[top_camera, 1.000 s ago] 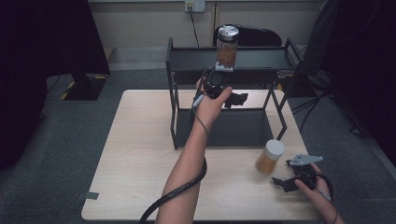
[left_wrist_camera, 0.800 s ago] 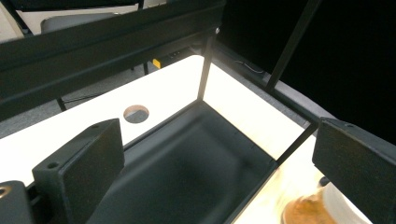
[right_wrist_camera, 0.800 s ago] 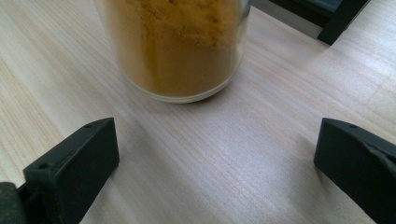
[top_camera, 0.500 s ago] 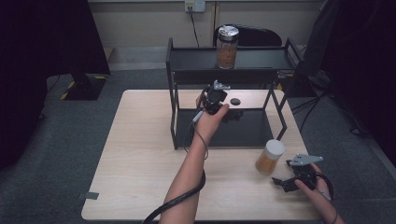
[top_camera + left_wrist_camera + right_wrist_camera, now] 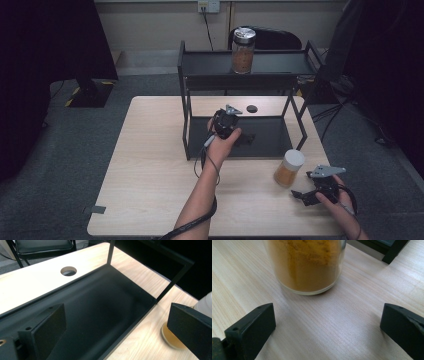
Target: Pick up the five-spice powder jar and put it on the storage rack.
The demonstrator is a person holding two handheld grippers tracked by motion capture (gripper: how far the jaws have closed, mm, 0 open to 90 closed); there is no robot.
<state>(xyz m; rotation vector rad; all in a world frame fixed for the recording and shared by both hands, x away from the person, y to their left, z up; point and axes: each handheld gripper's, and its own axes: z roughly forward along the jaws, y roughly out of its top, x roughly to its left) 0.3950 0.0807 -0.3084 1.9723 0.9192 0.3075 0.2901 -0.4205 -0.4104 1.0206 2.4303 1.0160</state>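
Jar (image 5: 289,167) upright on desk (image 5: 150,165), just beyond right gripper (image 5: 304,195) at 12 o'clock. Jaws wide, empty. Left gripper (image 5: 245,137) farther off, jaws likewise wide.

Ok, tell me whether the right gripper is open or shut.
Open: the right gripper has its jaws wide apart, facing the jar and holding nothing.

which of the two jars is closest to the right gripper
The white-lidded jar of yellow powder on the table, just ahead of the open right gripper. The silver-lidded jar stands far off on the rack's top shelf.
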